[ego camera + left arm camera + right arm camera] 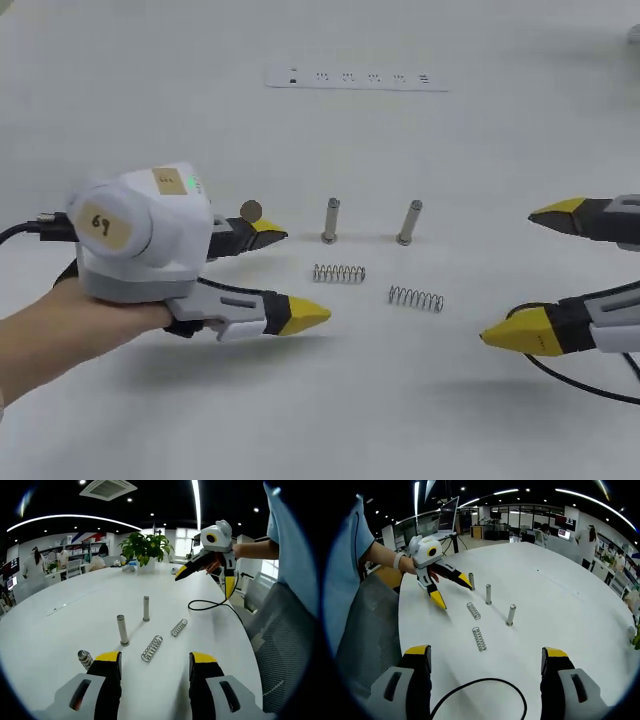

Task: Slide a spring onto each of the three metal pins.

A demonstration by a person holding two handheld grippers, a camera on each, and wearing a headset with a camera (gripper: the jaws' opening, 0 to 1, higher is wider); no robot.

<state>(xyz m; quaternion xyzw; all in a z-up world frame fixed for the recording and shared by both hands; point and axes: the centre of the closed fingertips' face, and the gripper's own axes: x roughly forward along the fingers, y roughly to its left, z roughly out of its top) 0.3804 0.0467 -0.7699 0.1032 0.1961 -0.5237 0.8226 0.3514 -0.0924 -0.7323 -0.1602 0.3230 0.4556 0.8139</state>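
Three metal pins stand upright on the white table. The left pin (250,211) is partly hidden behind my left gripper's upper jaw and carries a spring (84,657). The middle pin (331,220) and right pin (409,222) are bare. Two loose springs lie in front of them, one (339,273) below the middle pin and the other (416,298) below the right pin. My left gripper (290,275) is open and empty, its tips just left of the nearer spring (152,648). My right gripper (520,275) is open and empty, right of the springs.
A white power strip (355,78) lies at the far side of the table. A black cable (570,380) trails from the right gripper across the near right. A potted plant (145,547) stands further along the table, with chairs and people in the office beyond.
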